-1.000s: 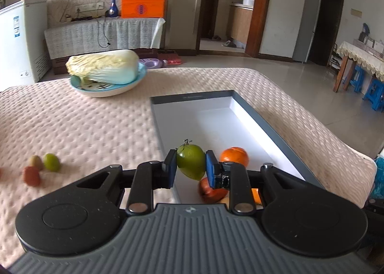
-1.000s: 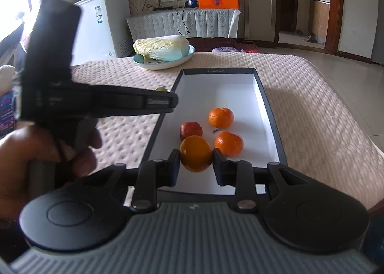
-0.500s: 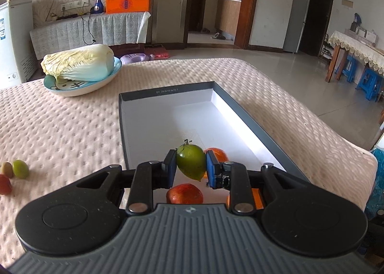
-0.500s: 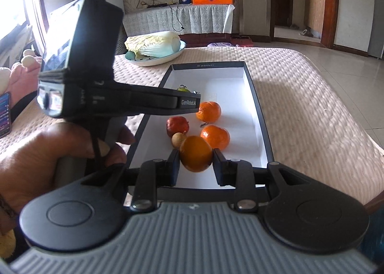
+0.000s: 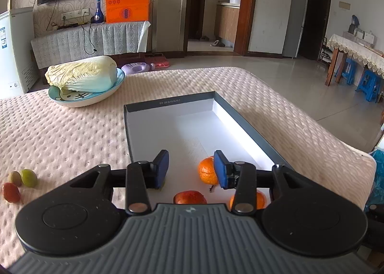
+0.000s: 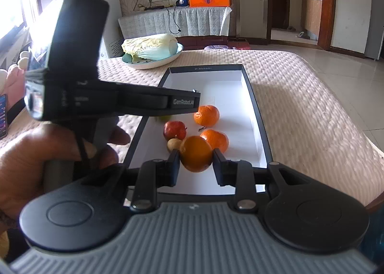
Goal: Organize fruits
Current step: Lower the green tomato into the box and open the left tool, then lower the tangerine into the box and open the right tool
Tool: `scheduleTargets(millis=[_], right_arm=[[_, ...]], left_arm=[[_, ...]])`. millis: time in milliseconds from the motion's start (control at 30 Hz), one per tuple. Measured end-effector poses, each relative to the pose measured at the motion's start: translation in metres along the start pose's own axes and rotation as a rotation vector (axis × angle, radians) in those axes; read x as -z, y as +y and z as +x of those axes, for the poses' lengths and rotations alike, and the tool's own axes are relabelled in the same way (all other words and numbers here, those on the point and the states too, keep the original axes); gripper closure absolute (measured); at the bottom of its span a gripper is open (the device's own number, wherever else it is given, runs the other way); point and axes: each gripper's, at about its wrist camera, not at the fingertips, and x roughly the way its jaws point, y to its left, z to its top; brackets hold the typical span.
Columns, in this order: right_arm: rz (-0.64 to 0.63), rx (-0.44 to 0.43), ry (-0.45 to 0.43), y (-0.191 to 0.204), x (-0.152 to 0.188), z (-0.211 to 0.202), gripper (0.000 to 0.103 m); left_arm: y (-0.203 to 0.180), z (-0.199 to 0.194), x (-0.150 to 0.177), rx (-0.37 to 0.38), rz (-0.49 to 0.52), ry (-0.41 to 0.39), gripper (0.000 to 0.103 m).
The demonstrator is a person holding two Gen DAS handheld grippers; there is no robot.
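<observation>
Over tray [image 5: 168,103] marked "DY": left claw [image 5: 190,169] opening, empty; right claw [image 6: 196,162] clamps orange [image 6: 195,154].

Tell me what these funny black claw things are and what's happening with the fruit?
They are two-finger grabbers a person holds, one in each hand, each carrying a camera that looks along its fingers. One picture comes from each grabber. The left gripper is opening with nothing between its pads. The right gripper squeezes an orange over the box, where other fruits lie. On the quilted table sit a cabbage in a bowl and three small fruits.
</observation>
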Motion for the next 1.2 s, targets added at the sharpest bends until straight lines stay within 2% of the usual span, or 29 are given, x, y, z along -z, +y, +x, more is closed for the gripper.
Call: scheduleTargets(millis=[700, 933, 1033, 1200], right_arm=[[0.085, 0.094, -0.031, -0.007, -0.018, 0.036, 0.070], [0.098, 0.134, -0.030, -0.005, -0.019, 0.044, 0.070], [0.108, 0.150, -0.050, -0.003, -0.019, 0.044, 0.057], [0.102, 0.184, -0.085, 0.003, -0.022, 0.041, 0.055]], left_arm=[[0.033, -0.033, 0.001, -0.027, -0.043, -0.026, 0.045], [0.045, -0.044, 0.003, -0.041, -0.058, -0.032, 0.038], [0.050, -0.048, 0.004, -0.048, -0.060, -0.033, 0.038], [0.060, -0.055, 0.004, -0.064, -0.072, -0.037, 0.037]])
